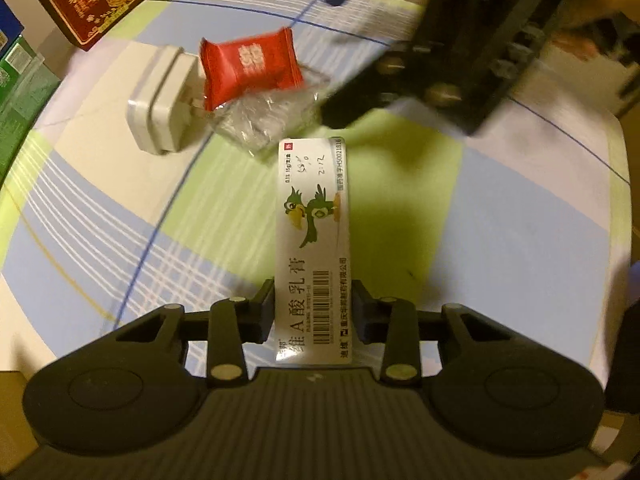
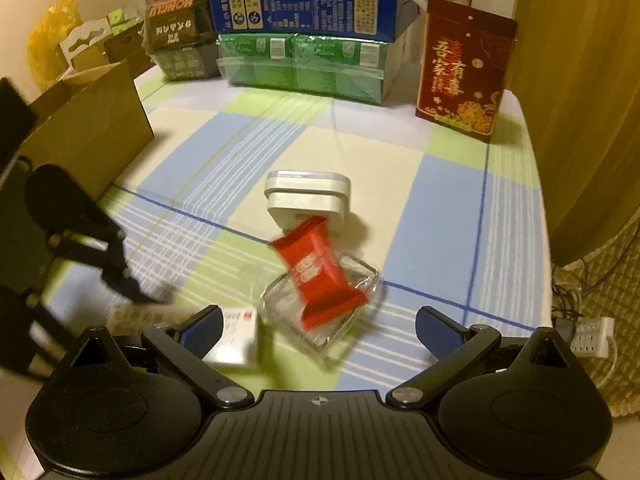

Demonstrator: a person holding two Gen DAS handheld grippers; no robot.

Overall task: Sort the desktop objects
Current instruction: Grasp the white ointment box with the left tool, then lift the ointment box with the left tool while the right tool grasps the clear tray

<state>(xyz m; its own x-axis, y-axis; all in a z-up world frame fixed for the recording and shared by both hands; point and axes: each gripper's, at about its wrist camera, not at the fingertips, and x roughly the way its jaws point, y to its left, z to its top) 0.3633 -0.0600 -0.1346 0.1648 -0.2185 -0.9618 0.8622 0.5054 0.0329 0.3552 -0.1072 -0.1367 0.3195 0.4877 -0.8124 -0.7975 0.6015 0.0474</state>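
Observation:
A long white ointment box with a green bird printed on it lies on the checked tablecloth, and my left gripper is shut on its near end. Beyond it a red candy packet leans over a clear plastic dish, next to a white charger. In the right wrist view my right gripper stands open just short of the red packet and the dish, with nothing between its fingers. The white box lies by its left finger.
A brown cardboard box stands at the table's left. Green and blue cartons are stacked at the back, beside a dark red gift bag. A power strip lies on the floor past the right edge.

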